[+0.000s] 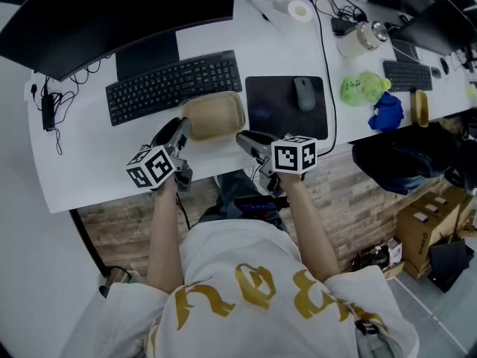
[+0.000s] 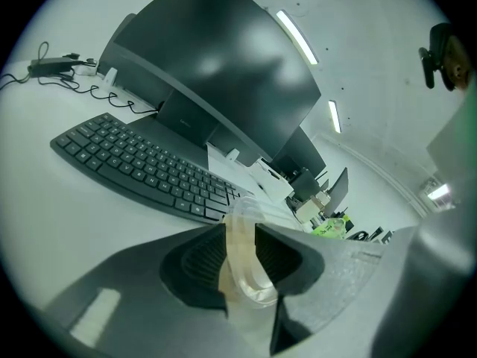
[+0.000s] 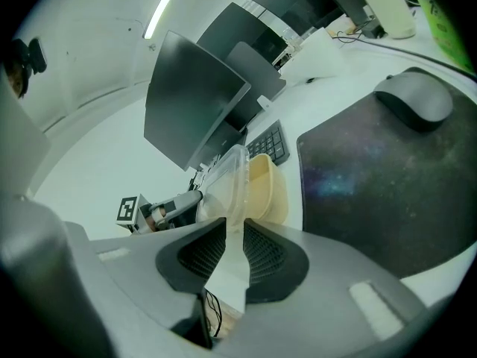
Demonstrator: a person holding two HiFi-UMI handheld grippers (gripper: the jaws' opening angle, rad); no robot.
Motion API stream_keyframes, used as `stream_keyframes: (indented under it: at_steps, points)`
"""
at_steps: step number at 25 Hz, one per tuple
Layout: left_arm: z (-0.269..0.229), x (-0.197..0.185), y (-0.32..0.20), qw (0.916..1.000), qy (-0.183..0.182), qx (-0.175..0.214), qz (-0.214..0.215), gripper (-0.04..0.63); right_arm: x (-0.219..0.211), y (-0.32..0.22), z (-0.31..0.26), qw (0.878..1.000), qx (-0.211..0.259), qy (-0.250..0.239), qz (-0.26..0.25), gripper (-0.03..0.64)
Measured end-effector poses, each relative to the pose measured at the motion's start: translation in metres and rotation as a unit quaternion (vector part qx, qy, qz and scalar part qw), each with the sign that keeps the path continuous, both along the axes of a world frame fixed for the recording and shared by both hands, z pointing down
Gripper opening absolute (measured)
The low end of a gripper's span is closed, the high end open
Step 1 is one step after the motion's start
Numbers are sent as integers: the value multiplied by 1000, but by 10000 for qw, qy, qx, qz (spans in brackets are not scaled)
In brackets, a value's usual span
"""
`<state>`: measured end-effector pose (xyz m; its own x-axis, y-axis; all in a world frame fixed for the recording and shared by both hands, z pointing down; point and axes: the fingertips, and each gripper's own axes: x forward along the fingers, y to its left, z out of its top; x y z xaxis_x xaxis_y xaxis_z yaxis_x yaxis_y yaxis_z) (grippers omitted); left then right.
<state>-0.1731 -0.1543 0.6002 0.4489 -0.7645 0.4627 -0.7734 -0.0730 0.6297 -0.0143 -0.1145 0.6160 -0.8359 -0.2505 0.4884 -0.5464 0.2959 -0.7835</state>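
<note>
L fingers: your left gripper [image 1: 181,130] has its fingers [image 2: 200,258] clamped on the container's near-left rim. The clear lid [image 2: 246,263] edge is pinched between the pads, no gap showing.
R fingers: your right gripper [image 1: 246,139] is closed the same way. Its fingers [image 3: 200,253] nip the thin lid edge at the container's opposite rim.
Container: beige tub [image 1: 215,115] w/ clear lid, spanning between your two sets of fingers. It sits at the table [image 1: 89,159] front edge; can't tell if it rests on the table or is lifted off it.
Beyond L fingers: black keyboard [image 1: 173,85], just past the tub, w/ a dark monitor [image 1: 112,10] behind it.
Beside R fingers: dark mouse pad [image 1: 287,109] right next to the tub on the outer side, grey mouse [image 1: 304,93] on its far part.
Farther out from R fingers: green bottle [image 1: 362,88] and blue cloth [image 1: 387,112], well apart from the tub.
Opp. gripper: seen from the right gripper view, the left gripper's marker cube [image 3: 128,209] shows just past the tub.
</note>
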Motion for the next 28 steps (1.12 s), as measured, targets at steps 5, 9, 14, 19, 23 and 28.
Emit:
stream_keyframes:
  at_steps: [5, 9, 14, 19, 23, 28]
  points:
    - [-7, -2, -1, 10000, -28, 41, 35, 110, -4, 1, -6, 10000, 20, 38, -8, 95]
    - [-14, 1, -2, 9999, -48, 123, 102, 110, -1, -4, -13, 9998, 153, 105, 122, 94]
    - [-27, 2, -3, 9996, -29, 258, 122, 110, 1, -7, -27, 9993, 300, 87, 222, 92]
    - [-38, 5, -1, 9993, -2, 347, 155, 109, 4, -8, -41, 9985, 410, 0, 356, 89]
    - [-49, 5, 0, 9989, 6, 448, 125, 109, 4, -9, -54, 9977, 511, -122, 439, 84]
    - [-64, 6, 2, 9981, 32, 604, 79, 109, 5, -8, -71, 9966, 674, -152, 455, 81]
